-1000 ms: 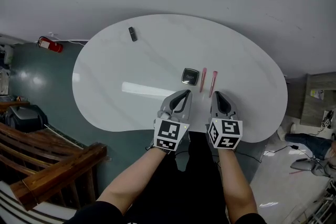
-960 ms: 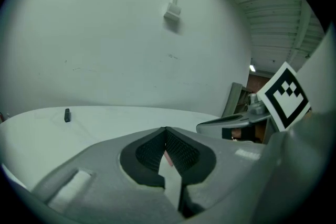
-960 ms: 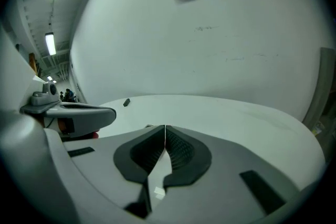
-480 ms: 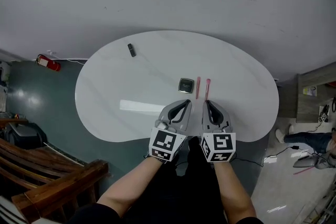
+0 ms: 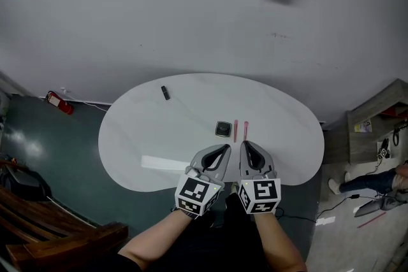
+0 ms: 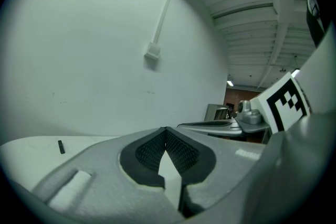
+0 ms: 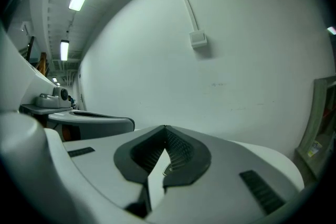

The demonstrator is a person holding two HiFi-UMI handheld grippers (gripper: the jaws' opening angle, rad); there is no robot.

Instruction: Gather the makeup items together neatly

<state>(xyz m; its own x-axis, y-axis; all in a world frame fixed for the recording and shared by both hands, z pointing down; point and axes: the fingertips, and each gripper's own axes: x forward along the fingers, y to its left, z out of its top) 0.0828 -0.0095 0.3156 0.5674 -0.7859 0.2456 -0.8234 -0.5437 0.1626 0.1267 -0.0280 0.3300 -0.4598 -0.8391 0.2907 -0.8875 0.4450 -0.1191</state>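
Head view: what's changed?
- Left gripper (image 5: 223, 150) and right gripper (image 5: 246, 146), both clenched and empty, drew back together. Compact (image 5: 222, 129) and pink sticks (image 5: 235, 130) sit grouped mid-desk (image 5: 146, 130).
- Finished?
- Probably not: a small dark item (image 5: 165, 92) lies well apart, upper left.

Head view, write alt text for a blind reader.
Two shut, empty tools, the left hand-held gripper and right hand-held gripper, hover over the near edge of a white table. Just beyond lie a black compact and two pink sticks; a small dark item sits apart, far left.
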